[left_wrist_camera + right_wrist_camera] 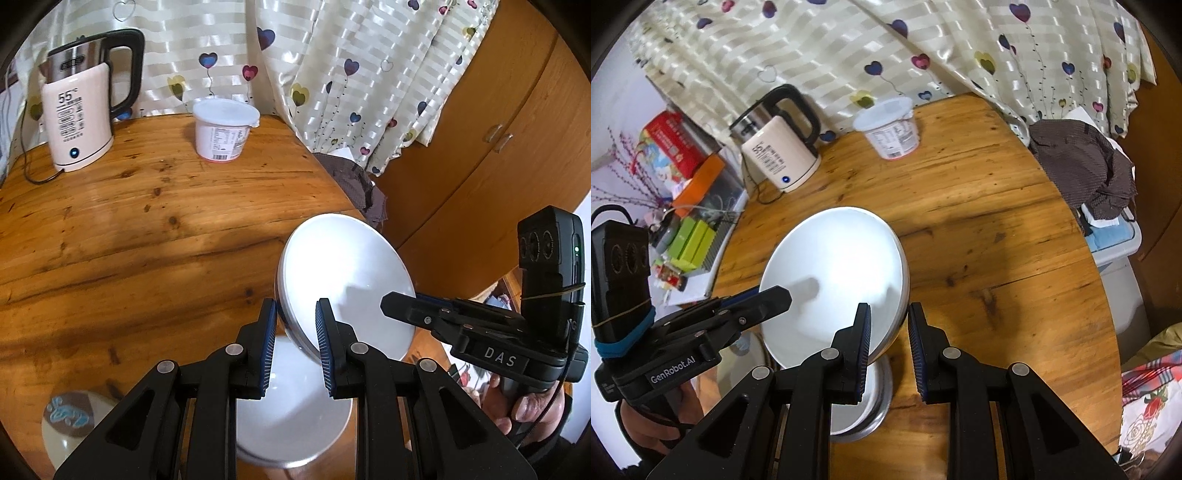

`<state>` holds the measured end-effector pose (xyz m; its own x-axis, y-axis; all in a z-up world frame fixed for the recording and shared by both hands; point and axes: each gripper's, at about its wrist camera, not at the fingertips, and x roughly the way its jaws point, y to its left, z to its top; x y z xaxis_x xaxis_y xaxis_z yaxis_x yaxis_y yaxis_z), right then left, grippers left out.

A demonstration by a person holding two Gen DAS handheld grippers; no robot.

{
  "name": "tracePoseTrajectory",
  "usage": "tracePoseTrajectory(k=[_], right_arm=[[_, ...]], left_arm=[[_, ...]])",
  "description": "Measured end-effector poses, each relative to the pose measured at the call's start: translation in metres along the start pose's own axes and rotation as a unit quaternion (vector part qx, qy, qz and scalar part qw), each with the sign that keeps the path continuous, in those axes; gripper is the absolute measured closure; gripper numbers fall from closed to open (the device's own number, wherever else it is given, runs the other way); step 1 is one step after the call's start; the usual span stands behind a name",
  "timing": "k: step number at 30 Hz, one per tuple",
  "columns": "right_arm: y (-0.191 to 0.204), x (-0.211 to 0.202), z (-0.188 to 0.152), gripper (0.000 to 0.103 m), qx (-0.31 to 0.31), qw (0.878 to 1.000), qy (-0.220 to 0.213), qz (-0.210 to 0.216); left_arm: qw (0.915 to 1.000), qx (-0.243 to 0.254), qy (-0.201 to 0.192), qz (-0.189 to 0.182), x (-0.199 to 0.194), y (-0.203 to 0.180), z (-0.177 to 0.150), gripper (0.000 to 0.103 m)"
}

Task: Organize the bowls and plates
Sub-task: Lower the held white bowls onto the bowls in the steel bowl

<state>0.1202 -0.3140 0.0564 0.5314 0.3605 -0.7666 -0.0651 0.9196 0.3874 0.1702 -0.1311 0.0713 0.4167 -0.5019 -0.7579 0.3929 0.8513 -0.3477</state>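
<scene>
A white plate (347, 280) is held tilted above the wooden table, also seen in the right wrist view (838, 273). My left gripper (295, 325) straddles its left rim, jaws on either side of the edge. My right gripper (888, 326) straddles the opposite rim the same way; it shows in the left wrist view (397, 301). Below lies another white plate (295, 424) flat on the table, also in the right wrist view (860, 406). A bowl with a brown and blue pattern (70, 421) sits at the lower left.
A white electric kettle (79, 110) and a lidded white tub (225, 129) stand at the back of the table (147, 221). Brown cloth (1086, 166) lies at the table's right edge. Boxes (690, 192) clutter the left side. A wooden cabinet (480, 147) stands to the right.
</scene>
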Motion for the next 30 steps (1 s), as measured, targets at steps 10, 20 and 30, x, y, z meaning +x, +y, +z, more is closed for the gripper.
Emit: tracePoseTrajectory(k=[10, 20, 30], right_arm=[[0.019, -0.001, -0.02, 0.083, -0.011, 1.0, 0.017, 0.011], [0.028, 0.01, -0.036, 0.083, -0.023, 0.999, 0.043, 0.013], [0.03, 0.022, -0.046, 0.083, -0.03, 0.997, 0.066, 0.011]], left_arm=[[0.9998, -0.014, -0.005, 0.01, -0.02, 0.008, -0.024, 0.081], [0.9991, -0.036, 0.009, 0.019, -0.02, 0.02, -0.047, 0.081], [0.9982, -0.051, 0.02, 0.026, -0.017, 0.027, -0.059, 0.081]])
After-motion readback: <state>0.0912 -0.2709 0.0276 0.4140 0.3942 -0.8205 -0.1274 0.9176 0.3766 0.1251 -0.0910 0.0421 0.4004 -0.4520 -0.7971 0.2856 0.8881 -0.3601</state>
